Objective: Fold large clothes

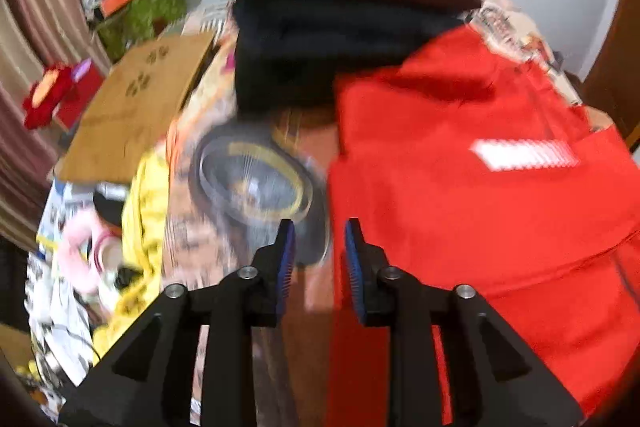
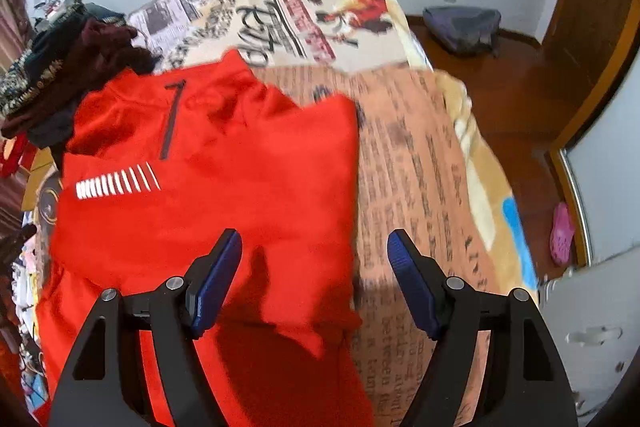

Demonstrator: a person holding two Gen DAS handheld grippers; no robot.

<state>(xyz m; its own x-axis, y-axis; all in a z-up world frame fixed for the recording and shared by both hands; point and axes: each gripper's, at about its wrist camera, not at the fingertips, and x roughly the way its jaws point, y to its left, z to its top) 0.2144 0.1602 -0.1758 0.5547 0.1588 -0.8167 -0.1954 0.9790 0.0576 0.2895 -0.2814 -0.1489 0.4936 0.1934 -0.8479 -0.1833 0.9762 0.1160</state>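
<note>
A large red zip-neck top (image 2: 224, 179) with a white striped chest mark lies spread on the printed bedspread (image 2: 416, 163), with one side folded inward. It also shows in the left wrist view (image 1: 472, 195). My right gripper (image 2: 316, 251) is open wide and empty, hovering above the top's right edge. My left gripper (image 1: 320, 239) is open with a narrow gap and empty, above the top's left edge.
A stack of folded dark clothes (image 1: 340, 7) stands behind the red top, also in the right wrist view (image 2: 68, 67). A wooden board (image 1: 140, 107), yellow cloth (image 1: 144, 211) and clutter lie left. The bed edge, wooden floor (image 2: 516, 99) and a grey bag (image 2: 464, 27) are right.
</note>
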